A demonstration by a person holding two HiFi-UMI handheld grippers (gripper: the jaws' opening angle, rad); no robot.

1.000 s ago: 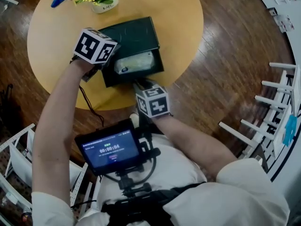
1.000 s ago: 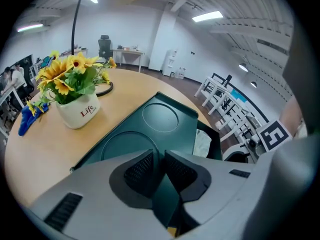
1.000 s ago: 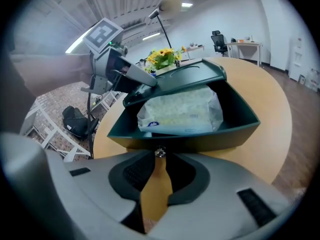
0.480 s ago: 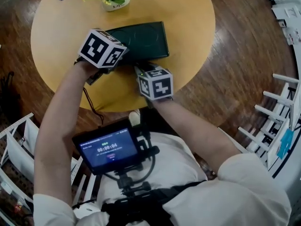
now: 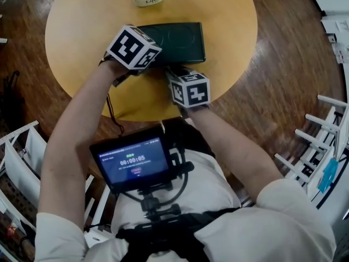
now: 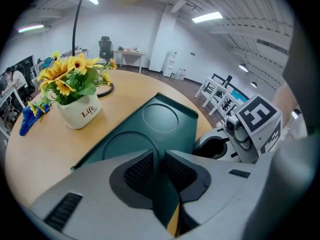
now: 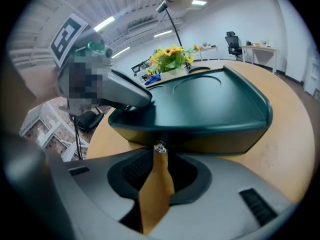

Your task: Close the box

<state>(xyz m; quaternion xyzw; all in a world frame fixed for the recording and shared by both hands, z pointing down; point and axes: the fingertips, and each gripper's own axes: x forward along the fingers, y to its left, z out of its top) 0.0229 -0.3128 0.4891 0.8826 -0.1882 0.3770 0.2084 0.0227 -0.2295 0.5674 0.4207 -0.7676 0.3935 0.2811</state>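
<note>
One dark green box (image 5: 174, 40) lies shut on the far half of a round wooden table (image 5: 229, 15), two rings pressed into its lid. The left gripper (image 6: 159, 169) has its jaws pressed onto the box's near left edge. The right gripper (image 7: 157, 176) has its jaws pinching a tan tab (image 7: 156, 184) that hangs from a small metal stud (image 7: 160, 147) on the box's near side. Beyond the box stands a white pot (image 6: 80, 111) of sunflowers (image 6: 75, 74), printed "Life", with a blue cloth (image 6: 31, 118) to its left. Dark wood floor (image 5: 283, 81) surrounds the table; white racks (image 5: 322, 124) stand at the right. From the head view the marker cubes hide both sets of jaws. A chest-mounted screen (image 5: 136, 162) reads 00:00:05.
</note>
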